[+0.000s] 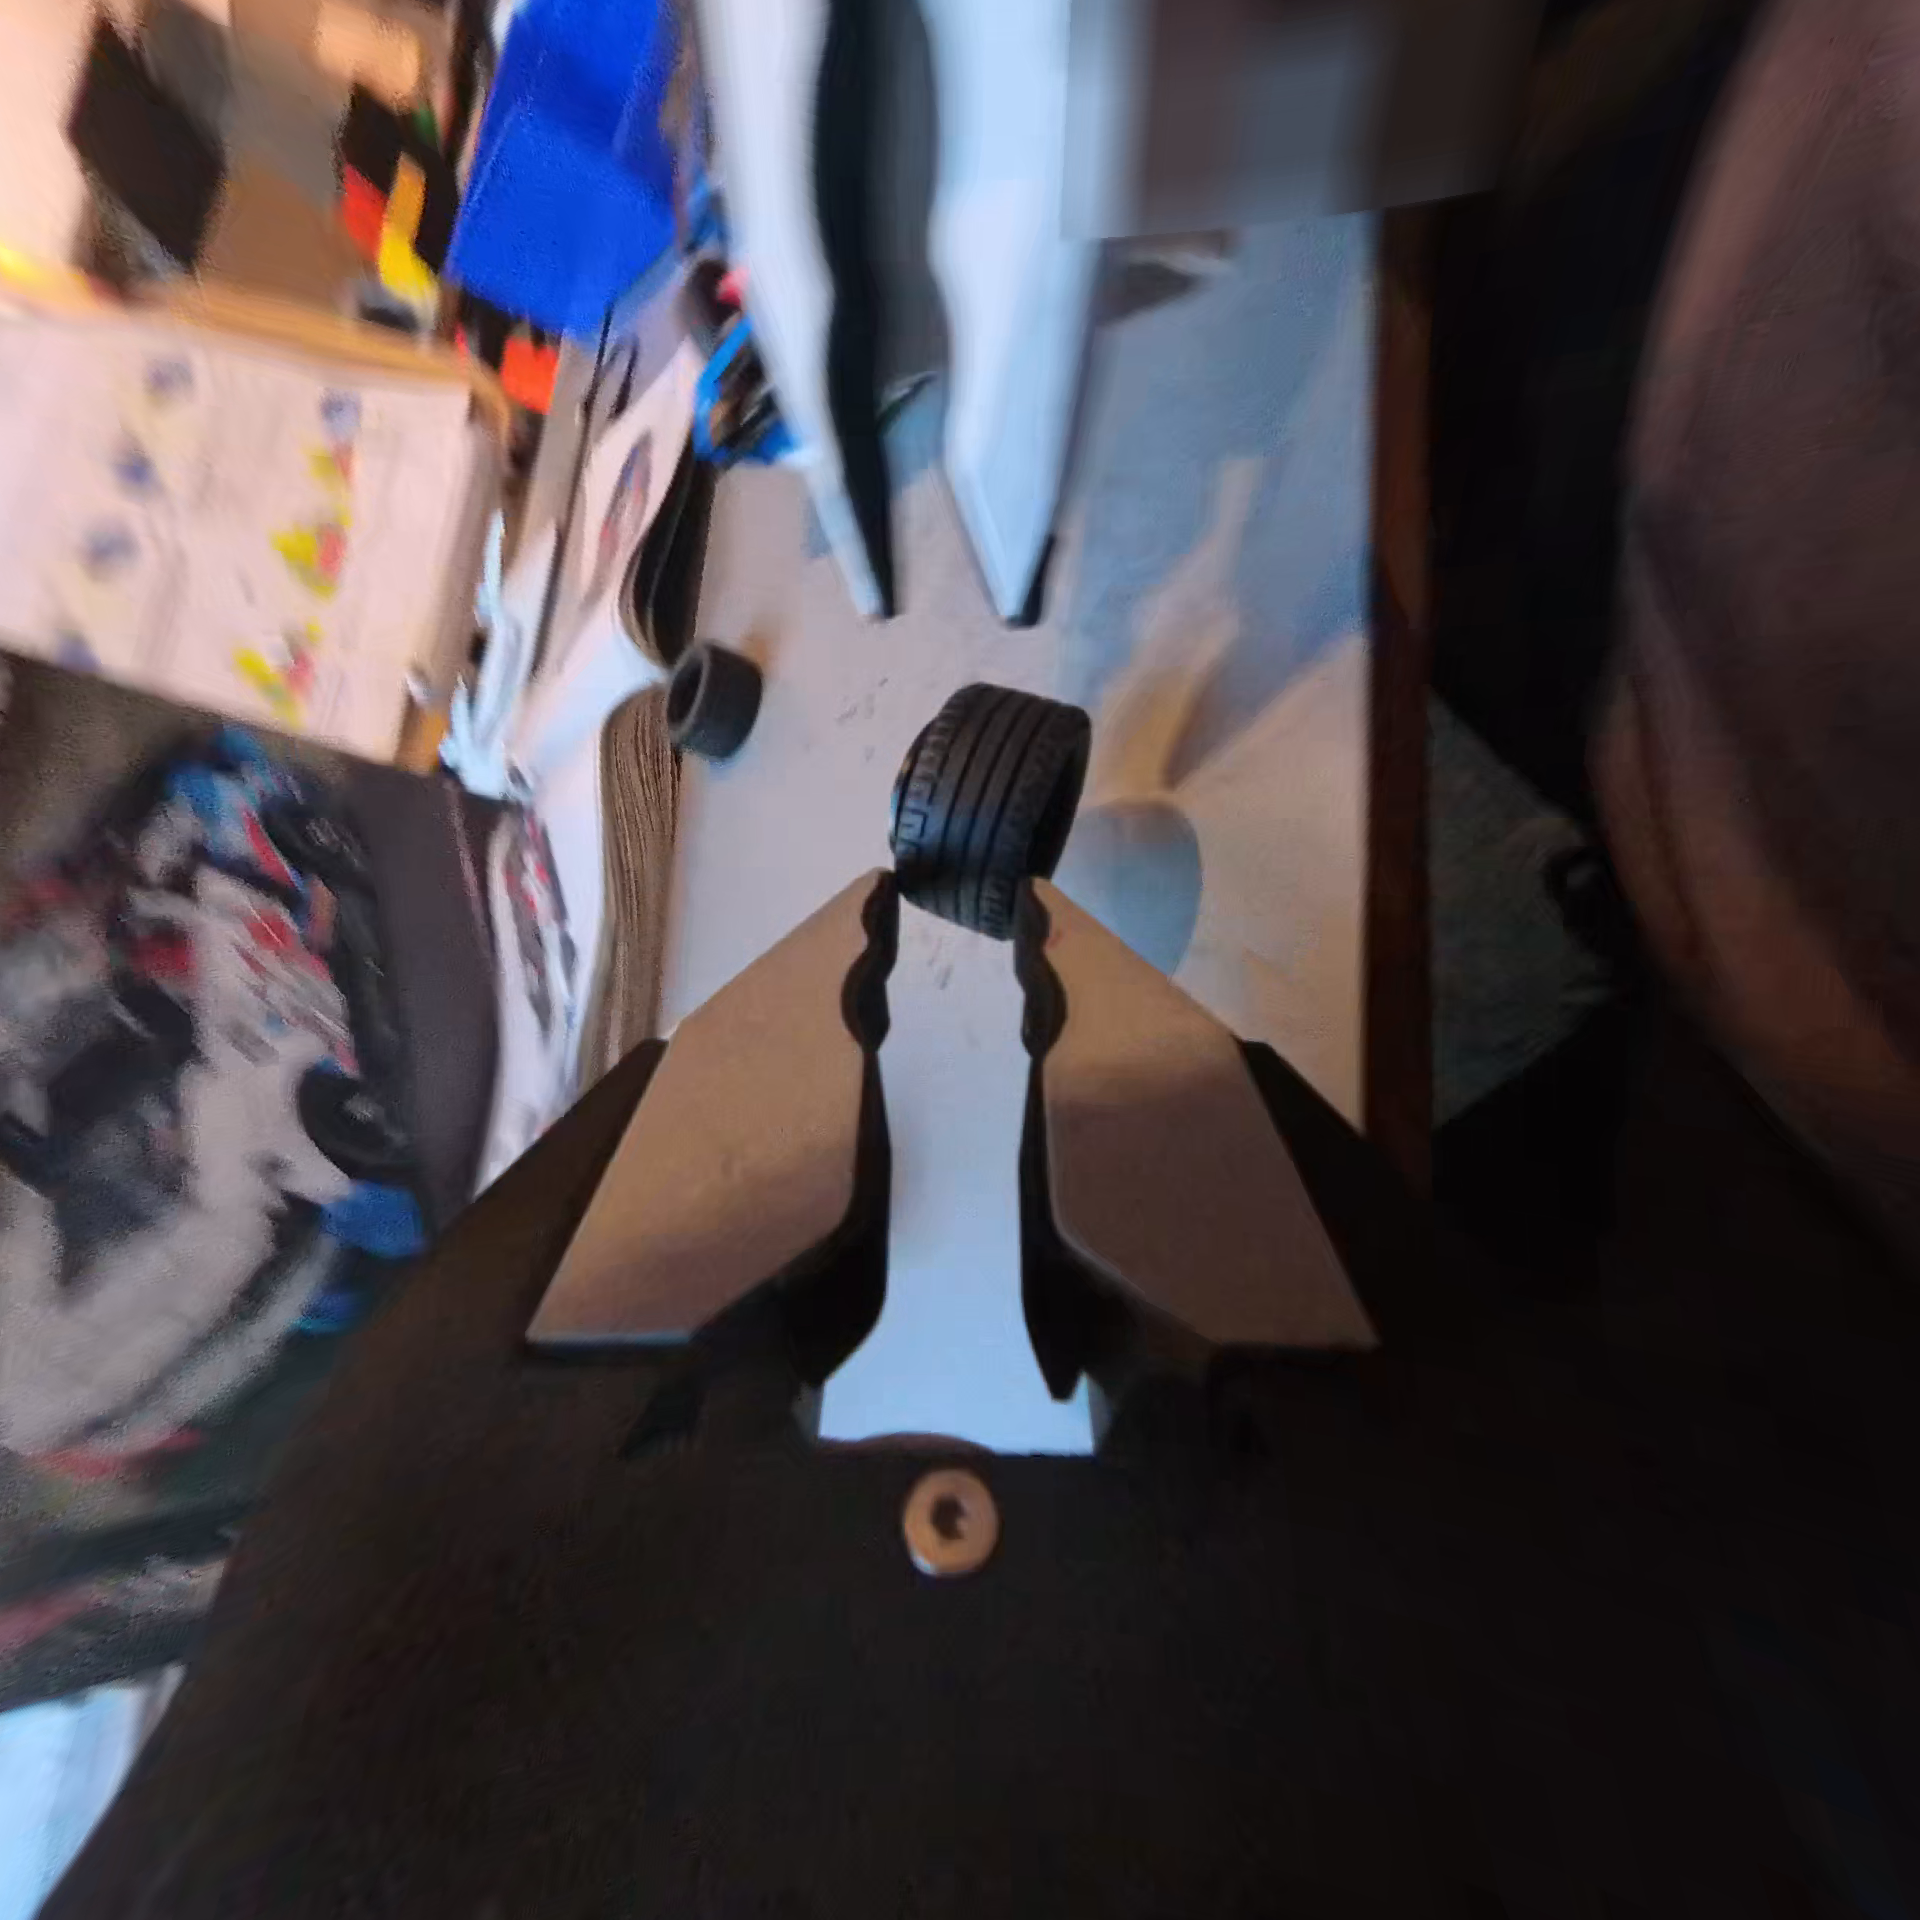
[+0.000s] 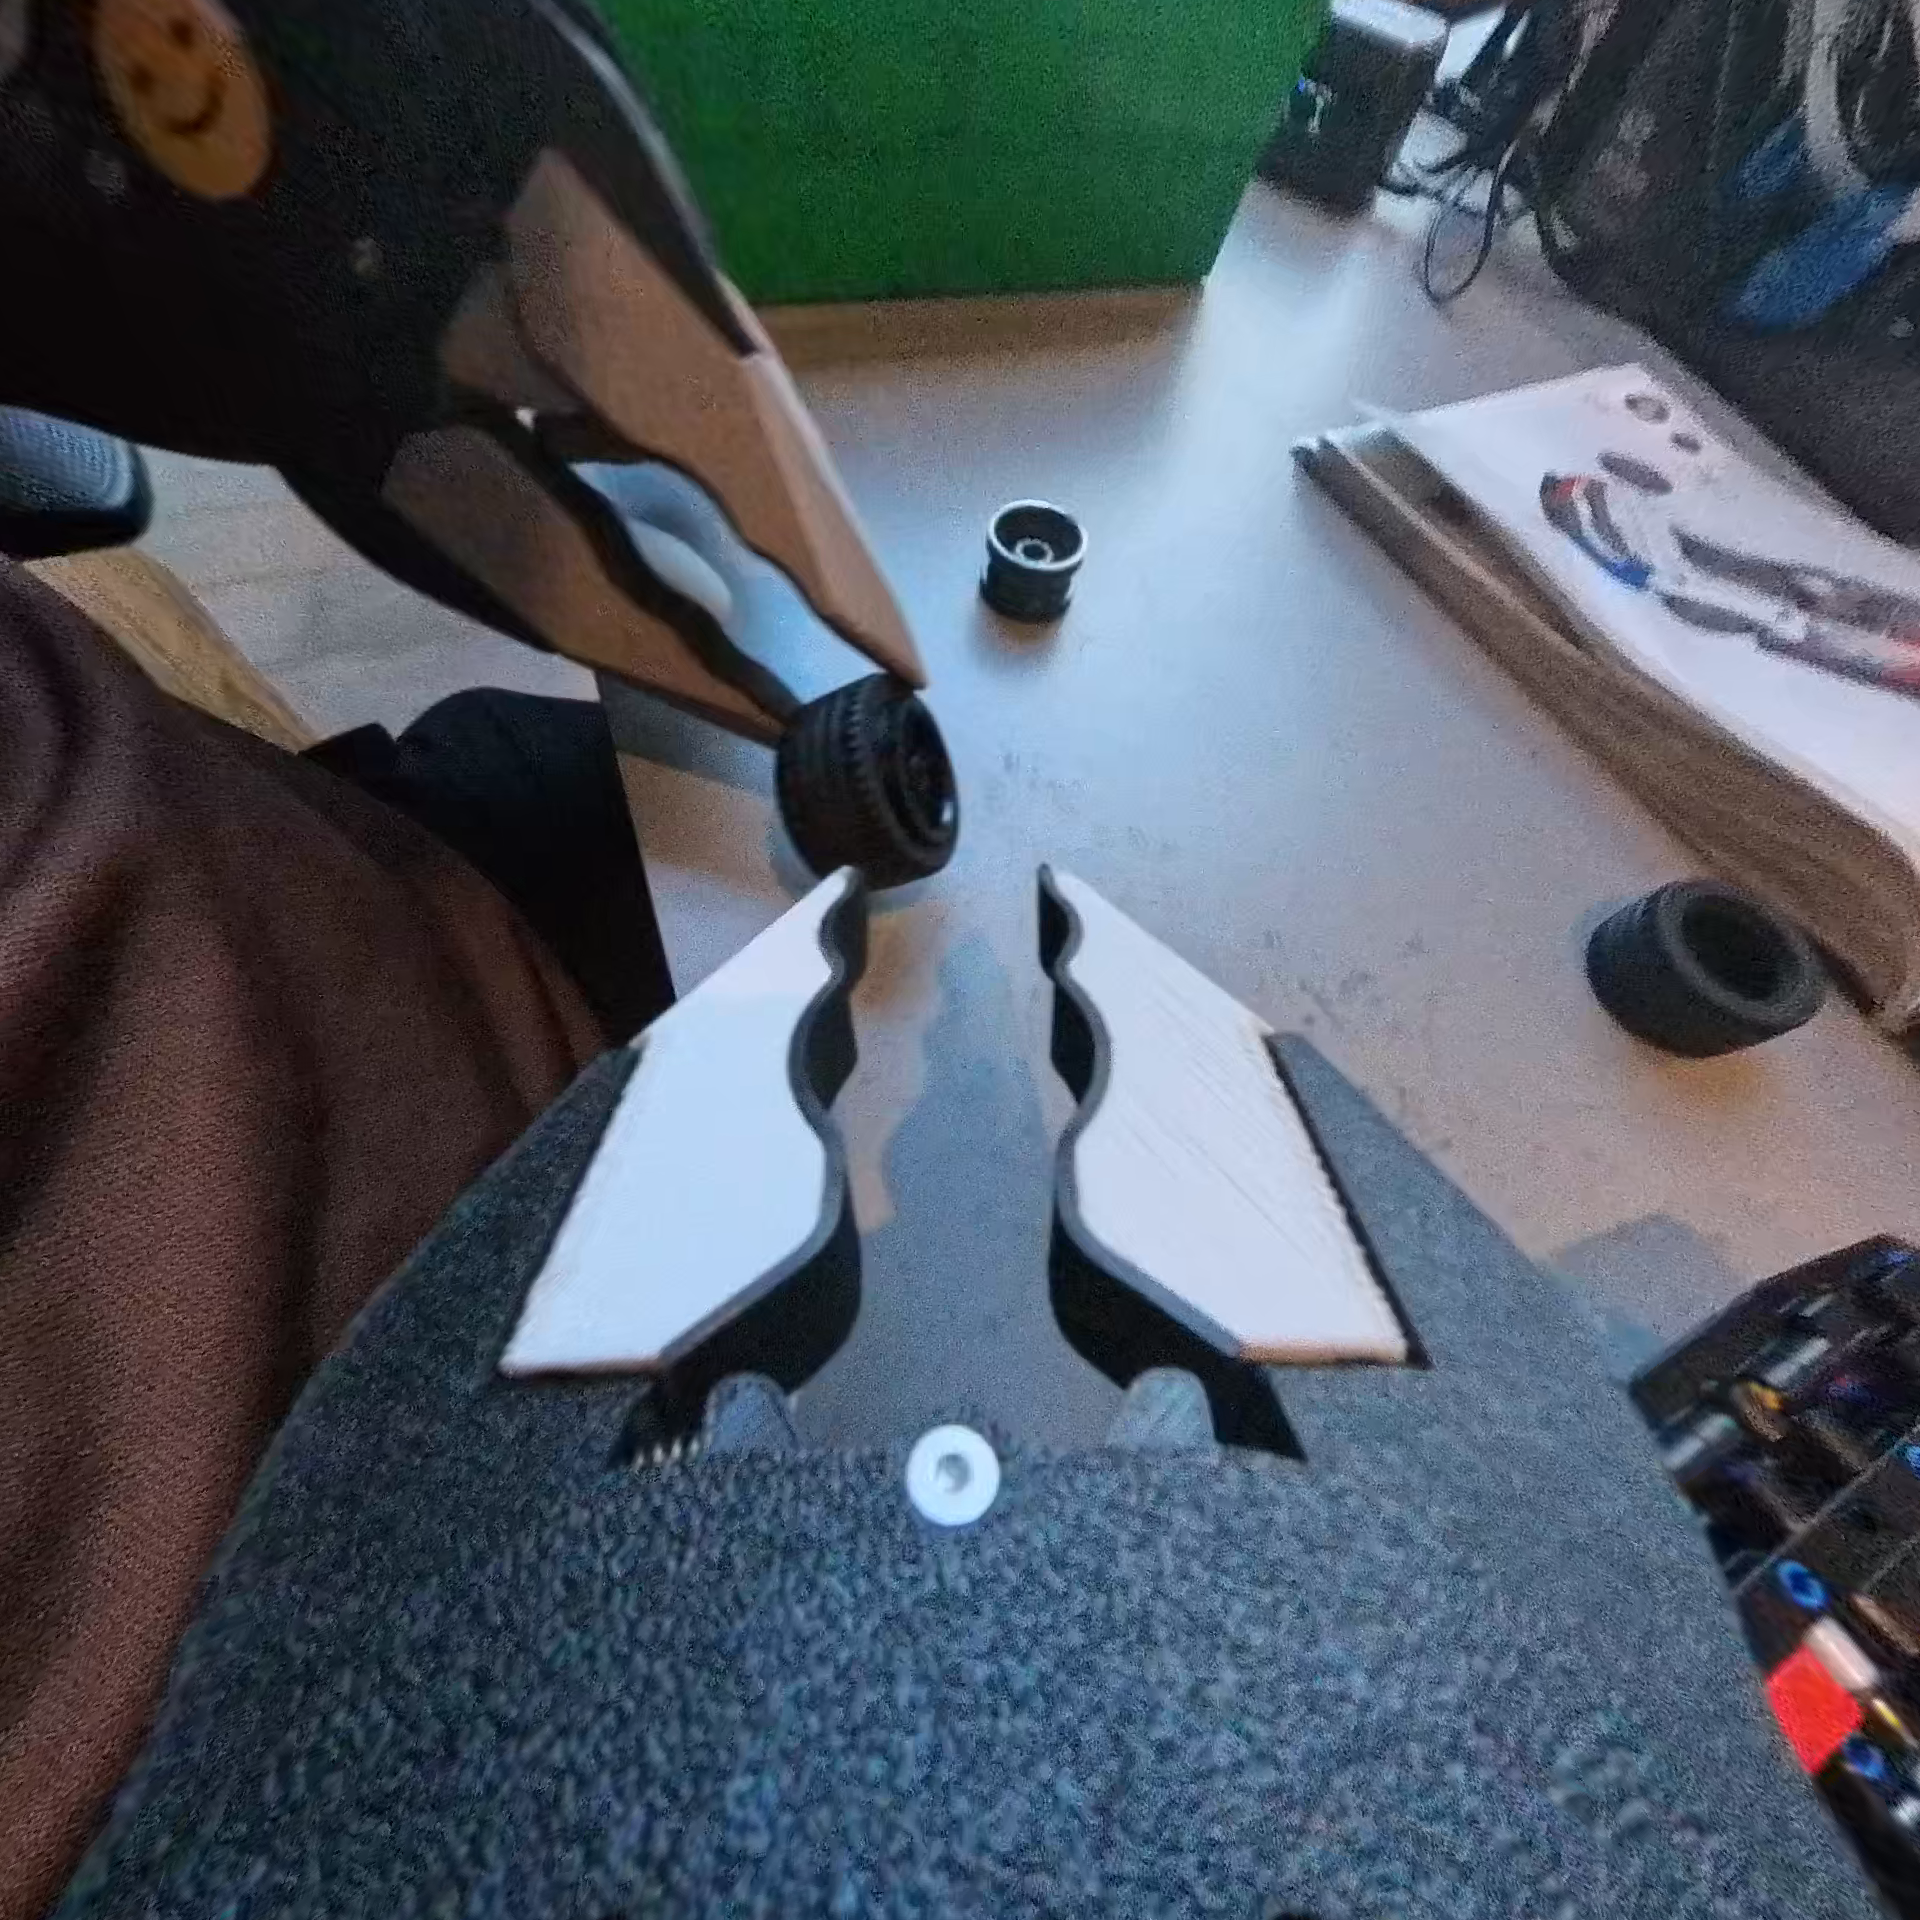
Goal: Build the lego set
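Between the tips of the left gripper (image 1: 956, 894) sits a black tyre (image 1: 989, 810) with a rim in it, pinched and lifted off the table (image 2: 1299, 790). Just right of it the right gripper (image 2: 951, 883) gapes empty. Wheel assembly seems underway; farther off lie a bare rim (image 2: 1034, 559) and, far right, a loose tyre (image 2: 1704, 966), probably next to join.

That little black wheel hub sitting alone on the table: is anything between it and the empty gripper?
Nothing visible blocks it. The right gripper is open and empty, and bare table runs ahead to the wheel hub. The left gripper, holding a tyre, hangs just left of that path.
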Motion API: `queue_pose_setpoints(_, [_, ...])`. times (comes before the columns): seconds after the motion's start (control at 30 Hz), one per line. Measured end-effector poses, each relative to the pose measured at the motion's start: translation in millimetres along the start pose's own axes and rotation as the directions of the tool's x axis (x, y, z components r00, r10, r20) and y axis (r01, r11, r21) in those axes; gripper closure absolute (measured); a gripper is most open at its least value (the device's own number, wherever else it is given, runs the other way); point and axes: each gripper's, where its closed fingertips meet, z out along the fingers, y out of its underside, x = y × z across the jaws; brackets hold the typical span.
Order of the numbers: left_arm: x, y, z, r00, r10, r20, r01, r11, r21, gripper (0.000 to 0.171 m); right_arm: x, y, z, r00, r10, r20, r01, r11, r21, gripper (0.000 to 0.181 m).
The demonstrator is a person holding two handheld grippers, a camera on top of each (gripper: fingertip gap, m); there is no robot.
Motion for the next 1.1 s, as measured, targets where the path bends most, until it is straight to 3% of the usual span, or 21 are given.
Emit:
queue_pose_setpoints(0.03, [9,-2,0,0.998,0.064,-0.001,-0.064,0.998,0.010,0.152,-3,3,3,0.999,0.027,0.031,-0.026,1.000,-0.018,0.139])
queue_pose_setpoints(0.07, [18,-2,-1,0.998,0.059,-0.024,-0.058,0.998,0.023,0.150,-11,4,6,0.998,0.015,0.067,-0.013,1.000,-0.028,0.136])
queue_pose_setpoints(0.13, [21,3,-5,1.000,0.013,-0.024,-0.013,1.000,0.017,0.150,-23,3,13,0.993,-0.069,0.092,0.073,0.997,-0.035,0.141])
queue_pose_setpoints(0.3, [26,19,-11,0.996,0.081,-0.047,-0.083,0.996,-0.042,0.150,-40,7,33,0.940,-0.323,0.107,0.332,0.940,-0.083,0.155])
queue_pose_setpoints(0.4, [28,26,-24,0.980,-0.130,-0.149,0.120,0.990,-0.073,0.141,-40,8,34,0.886,-0.450,0.110,0.462,0.877,-0.134,0.155])
queue_pose_setpoints(0.43, [26,24,-30,0.952,-0.242,-0.187,0.234,0.970,-0.062,0.131,-41,8,34,0.880,-0.458,0.128,0.474,0.867,-0.155,0.155])
queue_pose_setpoints(0.5, [15,20,-38,0.850,-0.479,-0.219,0.482,0.875,-0.043,0.130,-45,9,32,0.855,-0.491,0.168,0.516,0.839,-0.174,0.156])
queue_pose_setpoints(0.6, [17,6,-33,0.547,-0.779,-0.308,0.782,0.606,-0.145,0.119,-54,10,32,0.876,-0.420,0.236,0.467,0.862,-0.200,0.163])
queue_pose_setpoints(0.63, [24,-4,-30,0.488,-0.796,-0.357,0.809,0.567,-0.158,0.114,-54,9,32,0.901,-0.352,0.253,0.406,0.890,-0.208,0.165])
queue_pose_setpoints(0.67, [31,-3,-24,0.484,-0.806,-0.342,0.808,0.561,-0.180,0.119,-52,9,31,0.921,-0.273,0.276,0.338,0.914,-0.223,0.165])
queue_pose_setpoints(0.73, [45,13,-14,0.580,-0.769,-0.269,0.734,0.636,-0.237,0.115,-49,7,28,0.943,-0.130,0.305,0.214,0.942,-0.260,0.166])
queue_pose_setpoints(0.77, [43,11,-12,0.621,-0.745,-0.244,0.719,0.665,-0.202,0.120,-48,3,27,0.946,-0.079,0.315,0.168,0.950,-0.265,0.169])
queue_pose_setpoints(0.87, [45,6,-7,0.642,-0.727,-0.243,0.709,0.684,-0.173,0.130,-49,-9,26,0.934,0.056,0.353,0.057,0.952,-0.302,0.181])
queue_pose_setpoints(0.97, [42,4,-8,0.635,-0.730,-0.253,0.725,0.676,-0.134,0.131,-41,-11,37,0.949,-0.018,0.314,0.134,0.927,-0.351,0.181])
queue_pose_setpoints(1.1, [41,4,-9,0.614,-0.741,-0.271,0.738,0.661,-0.137,0.132,-52,-9,45,0.922,-0.013,0.387,0.196,0.877,-0.439,0.181])
